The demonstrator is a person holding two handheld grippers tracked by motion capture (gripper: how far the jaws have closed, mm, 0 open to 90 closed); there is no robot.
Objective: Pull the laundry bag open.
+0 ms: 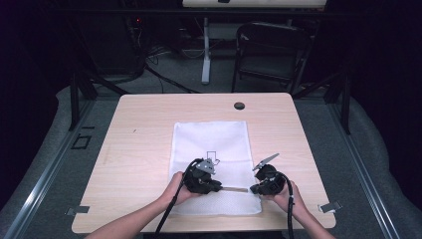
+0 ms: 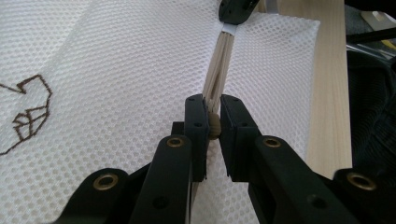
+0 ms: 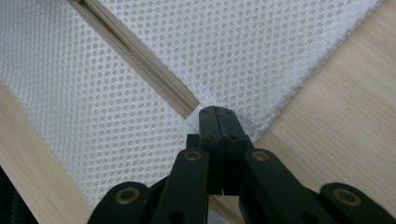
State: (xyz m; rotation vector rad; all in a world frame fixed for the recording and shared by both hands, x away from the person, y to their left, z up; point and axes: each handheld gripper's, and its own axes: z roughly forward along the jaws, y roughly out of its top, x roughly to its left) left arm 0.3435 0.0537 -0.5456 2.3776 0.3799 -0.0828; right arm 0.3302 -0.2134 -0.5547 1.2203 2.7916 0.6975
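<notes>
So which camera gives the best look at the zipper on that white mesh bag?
The left gripper view: the zipper runs up from the jaws, its beige pull pinched between them. The right gripper view shows its teeth slantwise; the high view shows a thin strip.

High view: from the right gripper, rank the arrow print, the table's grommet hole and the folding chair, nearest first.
From the right gripper:
1. Arrow print, on the mesh bag to its left.
2. Grommet hole, near the table's far edge.
3. Folding chair, on the floor beyond the table.
</notes>
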